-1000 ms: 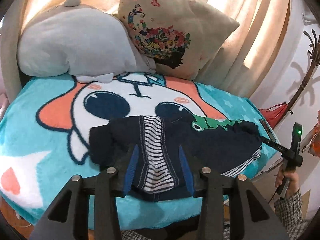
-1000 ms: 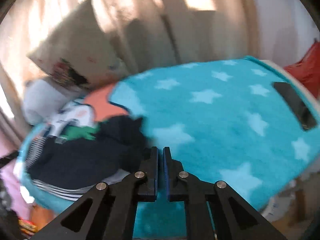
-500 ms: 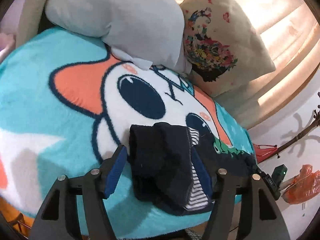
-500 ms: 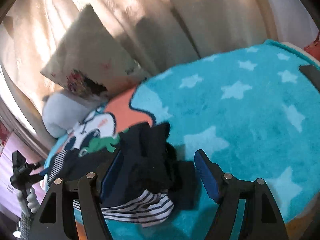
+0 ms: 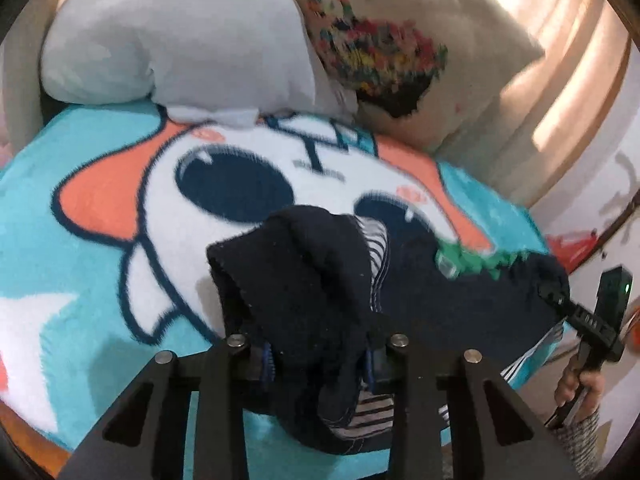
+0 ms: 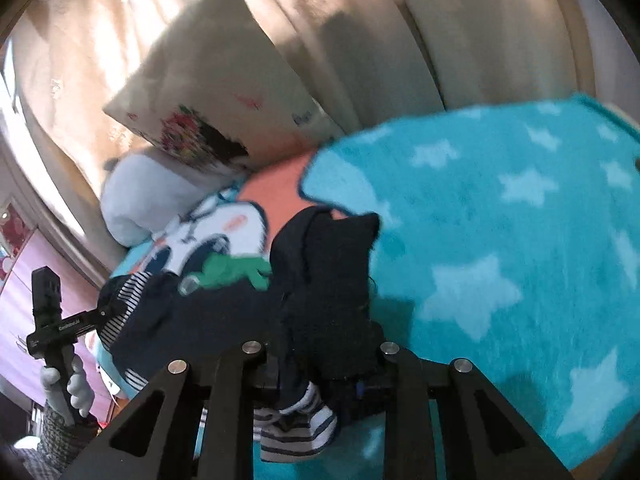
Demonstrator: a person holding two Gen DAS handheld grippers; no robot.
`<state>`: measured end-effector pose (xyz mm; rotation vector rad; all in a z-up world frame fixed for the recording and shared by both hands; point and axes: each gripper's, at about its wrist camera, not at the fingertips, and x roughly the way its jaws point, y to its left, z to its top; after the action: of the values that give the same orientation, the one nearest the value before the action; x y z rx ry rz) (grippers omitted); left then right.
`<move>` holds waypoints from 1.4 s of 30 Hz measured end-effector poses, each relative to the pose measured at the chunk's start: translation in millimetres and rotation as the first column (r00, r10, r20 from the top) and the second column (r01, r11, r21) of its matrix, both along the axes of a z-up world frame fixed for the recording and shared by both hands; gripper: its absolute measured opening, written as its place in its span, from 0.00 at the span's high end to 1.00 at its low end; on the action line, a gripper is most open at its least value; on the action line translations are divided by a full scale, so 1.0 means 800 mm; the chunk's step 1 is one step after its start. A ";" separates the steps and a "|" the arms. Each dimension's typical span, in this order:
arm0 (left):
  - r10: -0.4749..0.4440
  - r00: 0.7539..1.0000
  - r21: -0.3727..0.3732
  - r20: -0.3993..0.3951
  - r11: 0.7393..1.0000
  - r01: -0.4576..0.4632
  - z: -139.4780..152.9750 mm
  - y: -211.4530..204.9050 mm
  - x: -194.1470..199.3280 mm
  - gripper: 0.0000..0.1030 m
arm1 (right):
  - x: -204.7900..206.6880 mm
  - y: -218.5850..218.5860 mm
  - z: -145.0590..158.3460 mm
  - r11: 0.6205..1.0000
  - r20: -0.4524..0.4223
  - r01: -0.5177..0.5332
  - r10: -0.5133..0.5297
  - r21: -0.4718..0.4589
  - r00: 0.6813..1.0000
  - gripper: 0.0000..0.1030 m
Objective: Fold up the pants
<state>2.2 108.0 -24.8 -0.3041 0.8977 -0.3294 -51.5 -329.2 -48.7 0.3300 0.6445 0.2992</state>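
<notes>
Currently your left gripper [image 5: 320,360] and right gripper [image 6: 320,376] each pinch bunched cloth of the navy pants [image 5: 440,304], lying on the cartoon blanket [image 5: 80,208]. Soft, limp, light fabric; I judge hemmed edges the better hold.

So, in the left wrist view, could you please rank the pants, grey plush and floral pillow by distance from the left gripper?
1. pants, bunched between the left gripper fingers.
2. grey plush, far left, beyond the blanket.
3. floral pillow, far right; too close to call against the plush.
</notes>
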 end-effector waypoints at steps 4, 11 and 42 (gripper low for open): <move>0.011 0.999 -0.004 0.049 1.000 -0.011 0.029 0.005 0.006 0.70 | 0.008 0.007 0.040 1.000 0.071 -0.019 0.018 0.021 0.997 0.76; 0.027 0.999 0.021 0.047 0.999 -0.028 0.041 0.001 0.011 0.69 | 0.018 0.005 0.048 0.999 0.084 -0.002 -0.002 0.041 0.996 0.76; -0.059 0.996 0.088 -0.065 0.994 0.064 -0.024 -0.077 -0.007 0.36 | 0.038 -0.019 -0.028 0.968 -0.054 0.140 -0.132 0.207 0.990 0.40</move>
<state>-3.4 46.5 -43.7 -0.2046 0.9819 -0.3366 -20.9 -344.3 -71.3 0.5822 0.6269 0.2301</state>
